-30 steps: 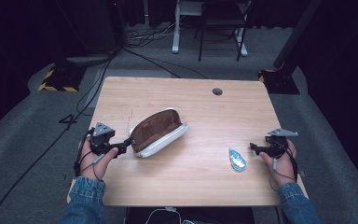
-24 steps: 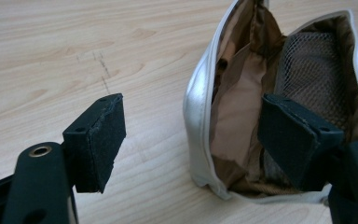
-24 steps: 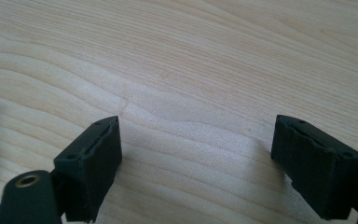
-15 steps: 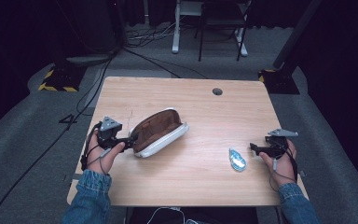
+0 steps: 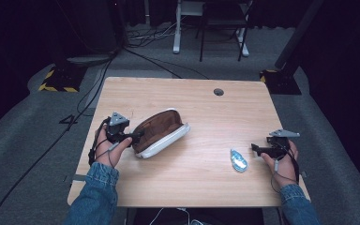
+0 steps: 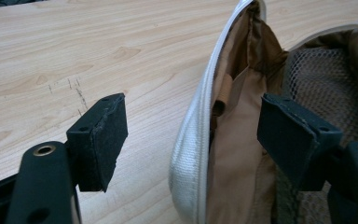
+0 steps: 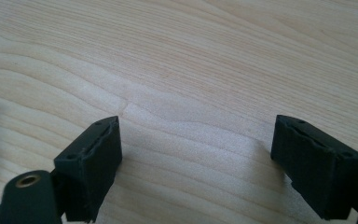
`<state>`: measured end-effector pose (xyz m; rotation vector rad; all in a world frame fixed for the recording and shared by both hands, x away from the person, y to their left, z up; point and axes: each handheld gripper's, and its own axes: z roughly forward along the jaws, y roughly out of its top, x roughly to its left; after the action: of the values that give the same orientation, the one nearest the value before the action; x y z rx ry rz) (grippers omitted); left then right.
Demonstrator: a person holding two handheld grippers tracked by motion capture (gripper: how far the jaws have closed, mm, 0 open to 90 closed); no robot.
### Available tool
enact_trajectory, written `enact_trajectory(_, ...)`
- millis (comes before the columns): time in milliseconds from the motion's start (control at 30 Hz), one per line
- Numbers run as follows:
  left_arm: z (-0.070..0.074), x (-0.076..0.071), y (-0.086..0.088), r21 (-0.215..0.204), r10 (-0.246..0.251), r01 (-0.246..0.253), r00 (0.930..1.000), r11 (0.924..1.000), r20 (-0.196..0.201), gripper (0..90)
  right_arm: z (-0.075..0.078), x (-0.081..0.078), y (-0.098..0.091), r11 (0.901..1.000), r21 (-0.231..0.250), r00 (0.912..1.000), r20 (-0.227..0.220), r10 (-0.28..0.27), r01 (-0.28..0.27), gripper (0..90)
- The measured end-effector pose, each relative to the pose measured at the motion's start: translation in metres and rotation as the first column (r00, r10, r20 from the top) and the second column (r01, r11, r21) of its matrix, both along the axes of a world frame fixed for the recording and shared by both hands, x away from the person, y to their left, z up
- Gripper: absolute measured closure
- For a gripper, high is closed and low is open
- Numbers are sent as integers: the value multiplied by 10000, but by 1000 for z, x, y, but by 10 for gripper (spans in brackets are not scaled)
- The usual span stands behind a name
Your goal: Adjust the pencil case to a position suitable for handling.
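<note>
- Closest to the camera in the high view are two denim sleeves coming in from the bottom edge, each hand holding a gripper over the wooden table [image 5: 192, 183].
- The left gripper [image 5: 138, 135] sits at the near-left end of the pouch [image 5: 161, 132]. Its fingers [image 6: 100, 140] are spread wide, nothing pinched.
- In the left gripper view, the pouch's white zipper edge stands right between the two fingers. One finger is outside over bare table, the other sits inside the opening, against the brown lining and mesh pocket. I can't see either pad actually pressing on the fabric.
- The pouch itself is an open, white-edged case with a brown inside. It lies on its side on the left half of the table, angled from near-left to far-right, mouth facing up.
- The right gripper [image 5: 254, 148] is over by the near-right edge, pointing left across the table. Its fingers [image 7: 93, 163] are spread too, with just wood grain between them in the right gripper view.
- A small light-blue packet [image 5: 238, 160] lies flat just left of the right gripper, near its fingers but not touching. It's well apart from the pouch.
- Farther back there's a round cable hole [image 5: 218, 92] near the far edge of the table.
- Beyond the table: grey floor, loose cables, and white desk legs [image 5: 177, 28] in the dark.
</note>
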<state>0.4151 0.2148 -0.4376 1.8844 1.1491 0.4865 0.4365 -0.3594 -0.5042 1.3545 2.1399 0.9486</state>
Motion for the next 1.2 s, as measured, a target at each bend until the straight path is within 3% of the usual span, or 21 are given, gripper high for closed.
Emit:
enact_trajectory(133, -5, 4, 0, 48, -9, 10, 9999, 10000, -122, 257, 0, 0, 0, 10000, 4, 10000, -1, 2, -2, 168)
enact_trajectory(400, -17, 12, -6, -64, -488, 485, 9970, 9988, -594, 344, 0, -2, 0, 10000, 8, 10000, -4, 14, -14, 172)
enact_trajectory(633, -26, 17, -10, -101, -861, 855, 9916, 9963, -967, 480, 0, -2, 0, 10000, 2, 10000, -5, 21, -21, 172)
enact_trajectory(800, -28, 19, -10, -131, -975, 966, 9877, 9952, -1225, 696, 0, -2, 0, 10000, 3, 10000, -7, 22, -22, 172)
enact_trajectory(900, -29, 20, -7, -316, -1008, 974, 9858, 9947, -1343, 793, 0, -2, 0, 10000, 2, 10000, -6, 22, -22, 173)
enact_trajectory(967, -28, 20, -5, -776, -1127, 1015, 9811, 9918, -1572, 825, 0, -2, 0, 10000, 1, 10000, -9, 24, -24, 173)
enact_trajectory(1200, -26, 18, -5, -995, -1219, 1073, 9804, 9892, -1548, 844, 0, -2, 0, 10000, 4, 10000, -8, 25, -25, 173)
